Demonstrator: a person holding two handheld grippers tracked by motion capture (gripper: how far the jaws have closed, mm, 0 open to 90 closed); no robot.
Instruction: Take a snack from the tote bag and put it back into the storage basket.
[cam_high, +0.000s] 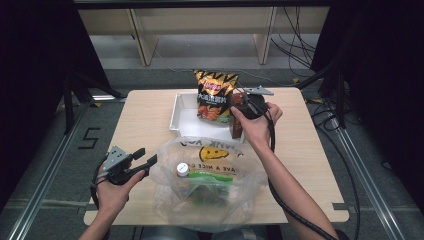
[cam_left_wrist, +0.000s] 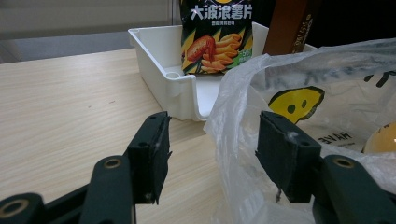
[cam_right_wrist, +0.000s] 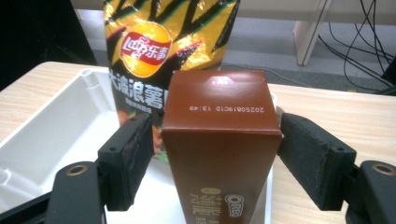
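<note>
A black-and-yellow chip bag (cam_high: 215, 95) (cam_left_wrist: 217, 37) (cam_right_wrist: 159, 46) stands upright in a white tray (cam_high: 182, 112) (cam_left_wrist: 159, 70) (cam_right_wrist: 51, 135). A tall brown Oreo box (cam_high: 236, 129) (cam_right_wrist: 219, 154) (cam_left_wrist: 289, 25) stands upright at the tray's right end, just in front of the chips. My right gripper (cam_high: 236, 107) (cam_right_wrist: 215, 140) straddles the box top, open, with a thin gap at its left pad (cam_right_wrist: 128, 158). My left gripper (cam_high: 146, 155) (cam_left_wrist: 212, 140) is open at the left edge of a clear smiley-face plastic bag (cam_high: 210, 170) (cam_left_wrist: 327, 93), whose rim lies between its jaws.
Inside the plastic bag lie a white-capped bottle (cam_high: 182, 170) and a green packet (cam_high: 210, 177). The wooden table (cam_high: 145, 125) has bare room left of the tray. Beyond the table's far edge are shelf legs and cables on the floor (cam_high: 300, 45).
</note>
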